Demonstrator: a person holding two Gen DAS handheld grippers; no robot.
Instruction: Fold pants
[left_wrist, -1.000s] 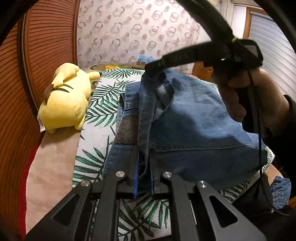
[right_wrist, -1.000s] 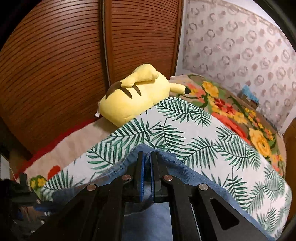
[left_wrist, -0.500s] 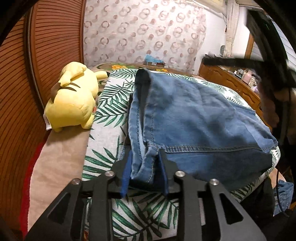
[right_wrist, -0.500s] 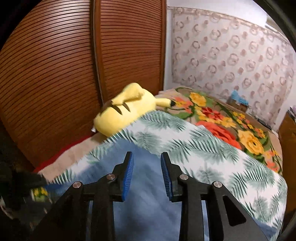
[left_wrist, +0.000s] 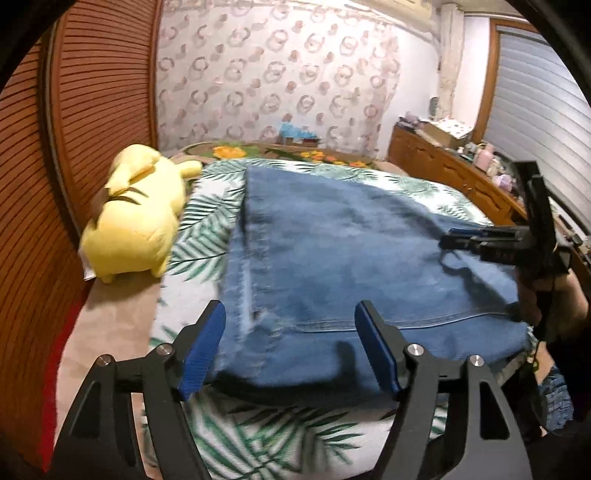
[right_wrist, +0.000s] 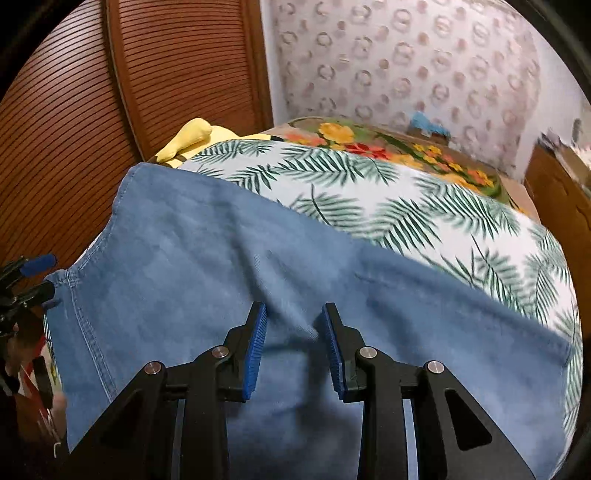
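Two grippers: both are hovering over one pair of blue denim jeans (left_wrist: 354, 258) lying folded on a bed.
Jeans: they are lying flat on a white bedspread (left_wrist: 207, 221) printed with green palm leaves, one stitched hem running across the near edge in the left wrist view.
Left gripper (left_wrist: 290, 347): its jaws are standing wide apart and have just been opening; the near corner of the jeans is lying between the blue pads (left_wrist: 201, 350), which are not pressing on the cloth.
Right gripper (right_wrist: 293, 347): its jaws are standing narrowly apart, having opened a moment ago; denim is showing below and between them, but the pads (right_wrist: 255, 350) are not pinching it.
Right gripper seen from the left: it is showing at the right edge of the left wrist view (left_wrist: 495, 243), above the far right corner of the jeans, with a hand (left_wrist: 554, 295) gripping its handle.
Left gripper seen from the right: its blue-tipped fingers are showing at the left edge of the right wrist view (right_wrist: 29, 280), just beside a corner of the jeans.
Plush toy (left_wrist: 136, 210): a yellow soft toy is lying on the bed to the left of the jeans, apart from them.
Floral blanket (right_wrist: 388, 151): it is covering the far end of the bed.
Surroundings: slatted wooden doors (left_wrist: 74, 122) are standing on the left, patterned wallpaper (left_wrist: 288, 74) behind, a wooden dresser (left_wrist: 450, 173) on the right.
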